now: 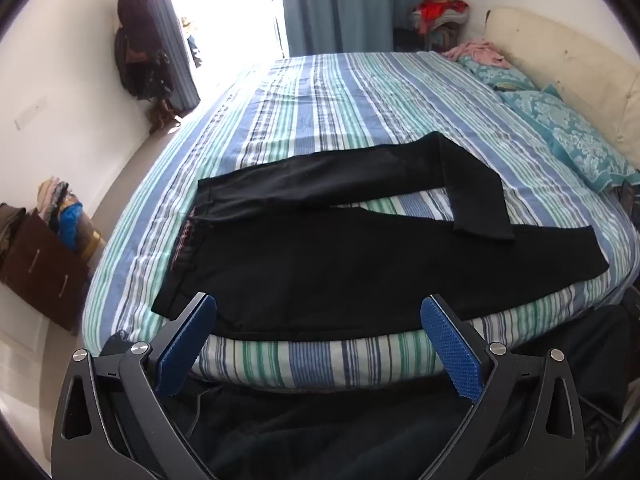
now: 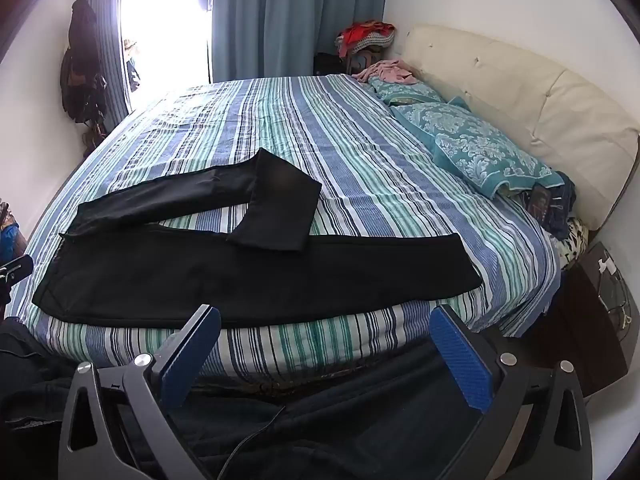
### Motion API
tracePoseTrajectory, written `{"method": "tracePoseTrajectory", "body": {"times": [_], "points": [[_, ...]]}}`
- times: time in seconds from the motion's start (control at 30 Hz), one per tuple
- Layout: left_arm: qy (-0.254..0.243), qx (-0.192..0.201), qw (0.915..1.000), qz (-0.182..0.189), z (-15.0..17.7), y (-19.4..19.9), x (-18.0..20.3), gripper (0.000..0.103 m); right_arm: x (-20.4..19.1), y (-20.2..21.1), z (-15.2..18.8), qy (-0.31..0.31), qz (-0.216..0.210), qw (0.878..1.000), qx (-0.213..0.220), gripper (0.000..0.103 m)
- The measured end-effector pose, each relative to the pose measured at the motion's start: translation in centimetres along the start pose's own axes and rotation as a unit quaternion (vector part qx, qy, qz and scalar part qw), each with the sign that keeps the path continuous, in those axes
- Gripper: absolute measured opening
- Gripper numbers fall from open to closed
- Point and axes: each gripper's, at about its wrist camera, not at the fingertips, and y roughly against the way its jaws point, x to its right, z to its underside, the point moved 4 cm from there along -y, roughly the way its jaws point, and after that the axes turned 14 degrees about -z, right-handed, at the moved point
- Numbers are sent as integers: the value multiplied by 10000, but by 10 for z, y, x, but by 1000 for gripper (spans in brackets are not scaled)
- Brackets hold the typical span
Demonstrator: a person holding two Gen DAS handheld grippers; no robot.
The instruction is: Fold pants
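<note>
Bed (image 2: pixel 360 152), striped sheet, fills both views; your work surface. Black pants (image 2: pixel 200 272) lie spread along its near edge, waistband toward your left, legs running right.

Progress, as I judge it: barely begun. 1 leg lies flat and straight. The far leg (image 2: pixel 276 204) bends back on itself, its cuff lying over the near leg. No lengthwise fold yet, no halving. Left to do: straighten that far leg, lay 1 leg on the other, then fold end to end.

Headboard (image 2: pixel 520 92), cream, at your right. 2 teal pillows (image 2: pixel 480 152) below it, well apart from the pants. Pink garment (image 2: pixel 384 70) at the far corner. Dark dresser (image 1: pixel 36 264) on the floor at left, clothes piled on top.

Left gripper (image 1: pixel 318 312): jaws wide apart, holding nothing, hovering over the bed's near edge by the seat. Right gripper (image 2: pixel 326 322): the same, spread and empty, near the leg's middle.

Nothing blocks the pants; only the doubled cuff needs clearing.
</note>
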Motion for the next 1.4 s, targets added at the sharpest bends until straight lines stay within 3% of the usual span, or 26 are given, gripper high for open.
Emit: {"method": "tracePoseTrajectory", "body": {"times": [0.1, 0.17, 0.73, 1.4], "points": [[48, 55, 10000, 51, 0, 3, -3, 102, 0, 1, -1, -4, 0, 10000, 51, 103], [-96, -196, 9997, -60, 0, -3, -1, 102, 0, 3, -2, -8, -1, 10000, 81, 103], [-161, -12, 9994, -291, 3, -3, 4, 102, -12, 5, -4, 153, -150, 9994, 287, 103], [-195, -142, 9992, -319, 10, -10, 3, 102, -17, -3, -1, 262, -88, 9996, 105, 103]]}}
